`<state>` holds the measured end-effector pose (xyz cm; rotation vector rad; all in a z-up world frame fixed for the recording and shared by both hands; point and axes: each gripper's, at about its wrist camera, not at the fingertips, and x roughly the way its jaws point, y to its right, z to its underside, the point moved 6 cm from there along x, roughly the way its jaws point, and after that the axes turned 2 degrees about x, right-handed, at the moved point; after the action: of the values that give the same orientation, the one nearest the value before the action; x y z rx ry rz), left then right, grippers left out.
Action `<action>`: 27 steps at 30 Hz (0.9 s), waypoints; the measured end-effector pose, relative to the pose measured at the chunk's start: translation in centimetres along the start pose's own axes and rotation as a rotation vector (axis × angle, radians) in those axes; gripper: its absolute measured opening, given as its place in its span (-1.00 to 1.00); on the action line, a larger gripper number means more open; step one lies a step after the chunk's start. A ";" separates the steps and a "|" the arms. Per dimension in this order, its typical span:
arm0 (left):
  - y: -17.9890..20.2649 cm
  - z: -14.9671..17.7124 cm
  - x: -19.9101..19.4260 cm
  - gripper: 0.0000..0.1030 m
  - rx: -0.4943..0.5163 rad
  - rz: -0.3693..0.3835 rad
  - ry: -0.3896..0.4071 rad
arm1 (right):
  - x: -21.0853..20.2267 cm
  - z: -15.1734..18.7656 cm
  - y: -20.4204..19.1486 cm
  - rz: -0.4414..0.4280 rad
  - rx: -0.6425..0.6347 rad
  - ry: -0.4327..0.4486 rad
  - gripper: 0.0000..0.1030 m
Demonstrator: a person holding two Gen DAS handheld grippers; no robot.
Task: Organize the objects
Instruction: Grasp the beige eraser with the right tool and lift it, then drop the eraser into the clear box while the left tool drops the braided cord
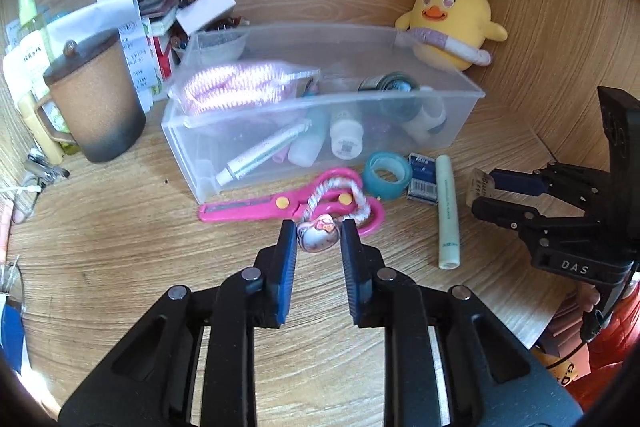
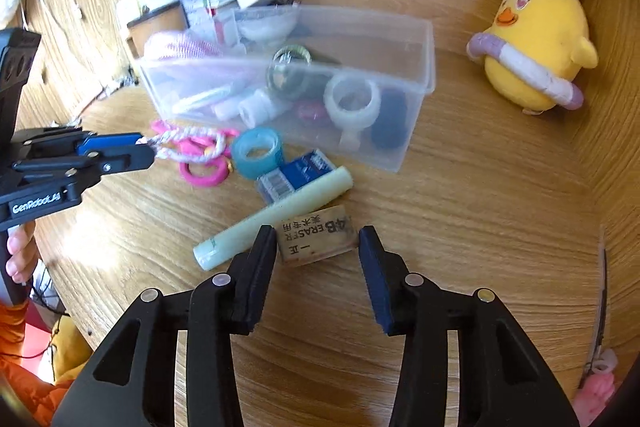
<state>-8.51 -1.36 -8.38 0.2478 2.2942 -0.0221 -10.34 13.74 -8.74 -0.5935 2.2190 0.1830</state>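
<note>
A clear plastic bin [image 1: 460, 83] [image 2: 424, 67] with tubes, bottles and tape rolls stands on the wooden desk. In front of it lie pink scissors [image 1: 248, 207], a teal tape roll [image 1: 387, 175] [image 2: 258, 149], a blue box [image 1: 422, 179] [image 2: 296, 173], a pale green tube [image 1: 448, 211] [image 2: 276, 217] and a 4B eraser [image 2: 316, 239]. My left gripper [image 1: 318, 231] [image 2: 144, 151] is shut on a small pink-and-white charm [image 1: 316, 235] with a twisted cord [image 1: 360, 193] [image 2: 188, 143]. My right gripper [image 2: 316, 243] [image 1: 484, 193] is open, its fingers on either side of the eraser.
A yellow chick plush [image 1: 452, 23] [image 2: 540, 59] sits at the back right. A brown lidded mug [image 1: 92, 99] and a pile of packets and boxes [image 1: 160, 11] stand at the back left. Wooden walls enclose the desk at the back and right.
</note>
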 end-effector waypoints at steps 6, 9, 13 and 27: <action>0.5 -2.1 -2.3 -0.59 -0.004 0.008 0.082 | -1.6 -2.2 0.9 0.009 0.028 0.075 -0.24; 0.6 -3.2 -3.2 -0.59 0.001 0.018 0.115 | -2.3 -3.1 1.0 0.011 0.029 0.106 -0.24; 0.8 -4.5 -4.3 -0.59 0.003 0.030 0.155 | -3.3 -4.7 0.6 0.001 0.024 0.154 -0.24; -0.2 -9.4 -6.6 -0.59 -0.008 -0.005 0.285 | -3.6 -9.4 -1.4 -0.024 -0.005 0.238 -0.24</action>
<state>-11.09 -1.76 2.80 0.2543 2.5773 0.0210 -14.09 10.83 0.19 -0.6735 2.4392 0.1096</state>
